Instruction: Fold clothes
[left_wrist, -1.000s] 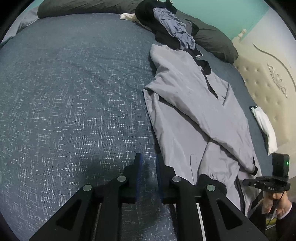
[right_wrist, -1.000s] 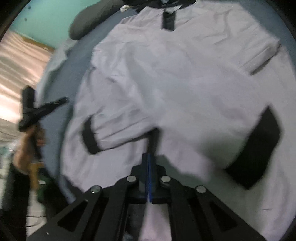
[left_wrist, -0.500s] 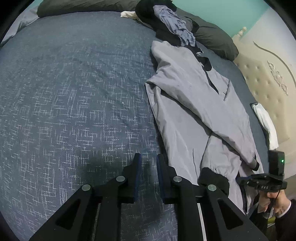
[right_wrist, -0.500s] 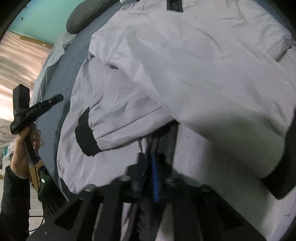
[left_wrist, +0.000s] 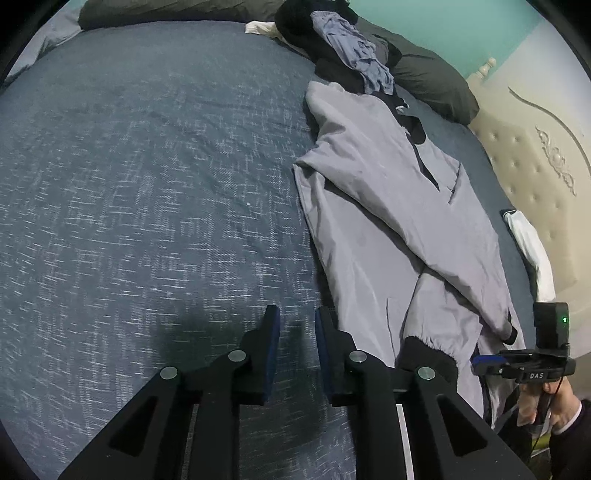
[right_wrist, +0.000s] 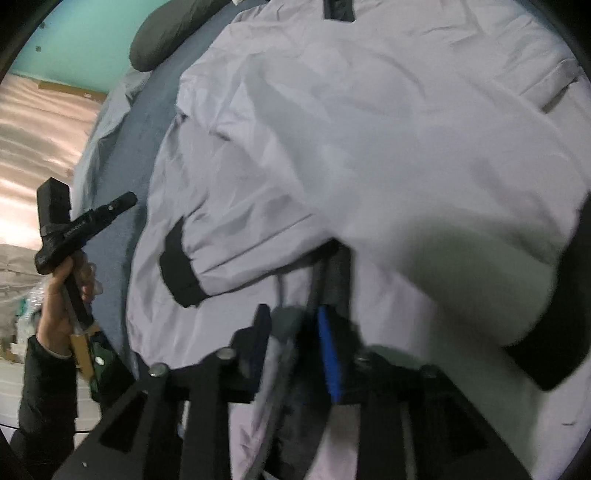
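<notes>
A light grey jacket (left_wrist: 388, 206) with black cuffs lies lengthwise on the blue bedspread (left_wrist: 147, 184), both sleeves folded over its front. My left gripper (left_wrist: 295, 323) is open just above the bedspread, close beside the jacket's left edge, holding nothing. In the right wrist view the jacket (right_wrist: 369, 129) fills the frame. My right gripper (right_wrist: 293, 319) is open over its lower edge, with blurred grey fabric lying between the fingers. One black cuff (right_wrist: 181, 266) sits left of it and another (right_wrist: 546, 332) on the right. The left gripper (right_wrist: 122, 201) shows at the bed's side.
A pile of dark and blue clothes (left_wrist: 351, 55) and dark pillows (left_wrist: 424, 81) lie at the head of the bed. A beige tufted headboard (left_wrist: 524, 155) and a white cloth (left_wrist: 532, 243) are on the right. A person's hand (left_wrist: 546, 398) holds the right gripper (left_wrist: 480, 361).
My right gripper went from shut to open and drew nearer the jacket's lower edge. The right-hand sleeve now lies further across the front. My left gripper barely moved.
</notes>
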